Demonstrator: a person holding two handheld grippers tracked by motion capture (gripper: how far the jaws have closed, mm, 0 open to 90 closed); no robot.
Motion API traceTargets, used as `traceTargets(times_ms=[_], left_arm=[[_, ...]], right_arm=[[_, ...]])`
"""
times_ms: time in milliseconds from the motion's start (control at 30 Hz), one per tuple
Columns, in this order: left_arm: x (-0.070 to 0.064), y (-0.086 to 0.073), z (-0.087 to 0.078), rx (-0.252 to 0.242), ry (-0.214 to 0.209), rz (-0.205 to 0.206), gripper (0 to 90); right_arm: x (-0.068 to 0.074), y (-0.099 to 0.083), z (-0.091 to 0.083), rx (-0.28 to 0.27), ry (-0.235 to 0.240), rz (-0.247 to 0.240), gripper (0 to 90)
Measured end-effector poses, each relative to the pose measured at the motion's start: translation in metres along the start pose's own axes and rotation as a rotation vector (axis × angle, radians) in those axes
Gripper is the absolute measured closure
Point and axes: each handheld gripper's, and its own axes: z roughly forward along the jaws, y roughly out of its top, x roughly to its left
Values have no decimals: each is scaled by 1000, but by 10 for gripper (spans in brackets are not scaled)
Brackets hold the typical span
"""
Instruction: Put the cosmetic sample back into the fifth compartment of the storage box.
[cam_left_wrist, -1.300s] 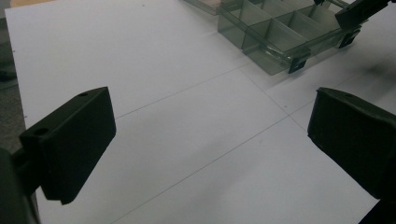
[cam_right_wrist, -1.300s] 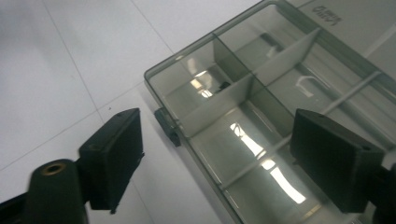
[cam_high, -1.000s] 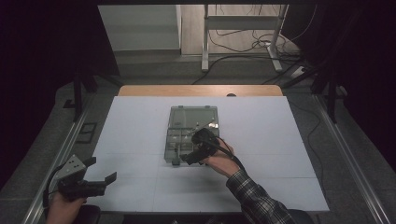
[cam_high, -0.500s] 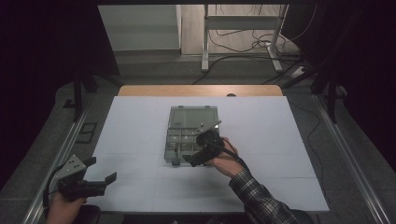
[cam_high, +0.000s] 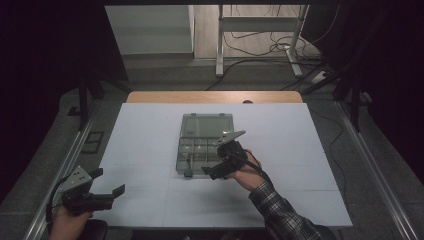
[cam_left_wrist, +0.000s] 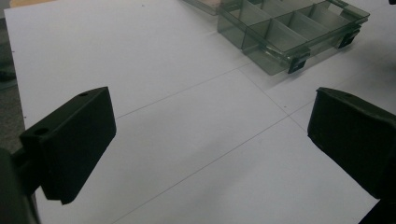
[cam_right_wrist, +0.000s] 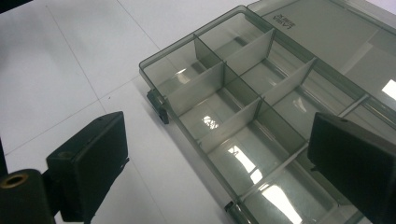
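The right gripper (cam_high: 225, 167), fingers (cam_right_wrist: 88, 165) spread, hovers over the open compartment organizer box (cam_high: 202, 145), whose near edge lies between them, likely inspecting its empty compartments. The left gripper (cam_high: 107, 196), fingers spread, idles above bare table (cam_high: 145, 130).

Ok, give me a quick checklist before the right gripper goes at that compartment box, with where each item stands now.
1. Right gripper open: ok, its jaws stand wide apart in the right gripper view.
2. Compartment box open: ok, the lid lies folded back flat beyond it.
3. Compartments free of parts: ok for those in view, all look bare.
4. Right gripper touching the box: cannot tell; it hangs over the near edge by the front latches.
5. Left gripper out of the way: ok, open and low at the table's near left corner, apart from the box.
6. Table around the box free of clutter: ok.
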Motion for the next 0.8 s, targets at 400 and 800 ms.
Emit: traceTargets(times_ms=[400,800], left_arm=[[0,0,0,0,-1,0,17],[0,0,0,-1,-1,-1,17]], right_arm=[[0,-7,-10,-14,-7,1,89],[-3,-13,-20,-19,-28,19,94]])
